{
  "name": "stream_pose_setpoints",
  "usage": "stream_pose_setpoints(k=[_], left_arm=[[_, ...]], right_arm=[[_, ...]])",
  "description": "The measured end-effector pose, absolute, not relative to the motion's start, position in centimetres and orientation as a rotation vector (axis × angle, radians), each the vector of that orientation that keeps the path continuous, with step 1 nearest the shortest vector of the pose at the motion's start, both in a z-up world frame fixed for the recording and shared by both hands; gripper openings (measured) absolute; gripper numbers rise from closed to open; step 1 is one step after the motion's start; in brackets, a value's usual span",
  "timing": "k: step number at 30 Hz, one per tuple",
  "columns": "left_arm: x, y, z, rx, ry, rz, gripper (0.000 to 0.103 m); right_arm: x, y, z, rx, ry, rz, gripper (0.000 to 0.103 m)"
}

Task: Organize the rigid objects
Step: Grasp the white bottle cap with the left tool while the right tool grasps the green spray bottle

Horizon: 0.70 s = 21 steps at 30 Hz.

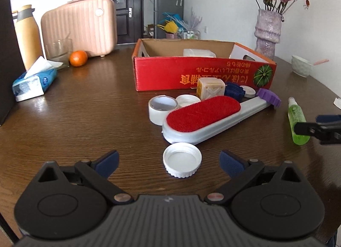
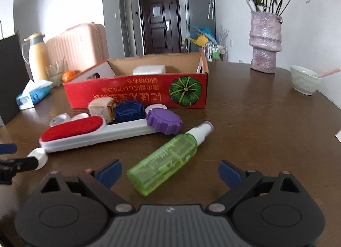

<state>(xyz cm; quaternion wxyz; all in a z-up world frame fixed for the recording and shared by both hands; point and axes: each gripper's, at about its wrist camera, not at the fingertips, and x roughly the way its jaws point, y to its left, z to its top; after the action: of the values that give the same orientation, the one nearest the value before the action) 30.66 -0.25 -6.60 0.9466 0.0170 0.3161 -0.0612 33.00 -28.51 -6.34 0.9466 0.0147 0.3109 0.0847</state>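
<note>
My left gripper [image 1: 169, 162] is open, with a white cap [image 1: 182, 162] lying on the table between its fingers. My right gripper [image 2: 170, 172] is open around the base of a green spray bottle [image 2: 168, 159] that lies on its side. Behind them lies a lint brush with a red pad [image 1: 202, 117], also in the right wrist view [image 2: 93, 134]. Around it sit a tape roll [image 1: 162, 109], a beige cube [image 1: 211, 88], a blue cap [image 2: 129, 111] and a purple cap [image 2: 164, 122]. The red cardboard box [image 1: 191, 74] holds a white block [image 2: 149, 69].
A tissue pack [image 1: 34, 83], a glass [image 1: 58, 52], an orange [image 1: 78, 58], a thermos [image 1: 28, 34] and a pink case [image 1: 80, 27] stand at the back left. A vase of flowers [image 2: 265, 42] and a pale bowl [image 2: 304, 82] stand at the back right.
</note>
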Motion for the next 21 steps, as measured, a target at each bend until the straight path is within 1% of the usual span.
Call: stream_pose_setpoints(k=[1,2,3,4,5,6,7,8,10,11,12,13,21], left_arm=[[30.9,-0.3,-6.7,0.036,0.649,-0.128,0.099],[31.0,-0.4,-6.8,0.037,0.653,-0.129,0.094],[31.2,-0.5,-6.9,0.038,0.658,-0.13,0.091],[31.3,-0.5,-6.9,0.041,0.663,-0.126,0.088],[31.4,-0.5,-7.0,0.045,0.667,-0.117,0.084],[31.4,-0.5,-7.1,0.048,0.668,-0.11,0.081],[31.5,-0.4,-7.1,0.047,0.67,-0.107,0.074],[31.5,-0.3,-7.2,0.042,0.677,-0.103,0.067],[31.5,-0.2,-7.3,0.039,0.678,-0.09,0.057],[31.5,-0.3,-7.2,0.042,0.678,-0.089,0.049],[31.4,-0.3,-7.2,0.035,0.676,-0.092,0.047],[31.4,-0.2,-7.1,0.025,0.676,-0.095,0.041],[29.7,-0.9,-6.0,0.038,0.64,-0.1,0.041]], right_arm=[[33.6,-28.4,-6.4,0.025,0.641,0.166,0.092],[34.2,-28.2,-6.4,0.019,0.644,0.159,0.091],[34.6,-28.1,-6.4,0.011,0.649,0.156,0.084],[35.0,-28.0,-6.5,-0.002,0.66,0.157,0.075],[35.3,-28.0,-6.5,-0.012,0.67,0.162,0.071],[35.4,-28.1,-6.5,-0.013,0.679,0.174,0.061],[35.5,-28.3,-6.6,-0.013,0.686,0.182,0.052],[35.5,-28.5,-6.7,-0.011,0.696,0.185,0.048],[35.3,-28.7,-6.9,-0.034,0.682,0.167,0.036],[35.1,-28.9,-6.9,-0.032,0.678,0.163,0.034],[35.1,-29.3,-7.0,-0.023,0.675,0.163,0.03],[35.0,-29.5,-7.0,-0.021,0.671,0.159,0.031],[33.2,-30.7,-7.0,-0.029,0.654,0.143,0.03]])
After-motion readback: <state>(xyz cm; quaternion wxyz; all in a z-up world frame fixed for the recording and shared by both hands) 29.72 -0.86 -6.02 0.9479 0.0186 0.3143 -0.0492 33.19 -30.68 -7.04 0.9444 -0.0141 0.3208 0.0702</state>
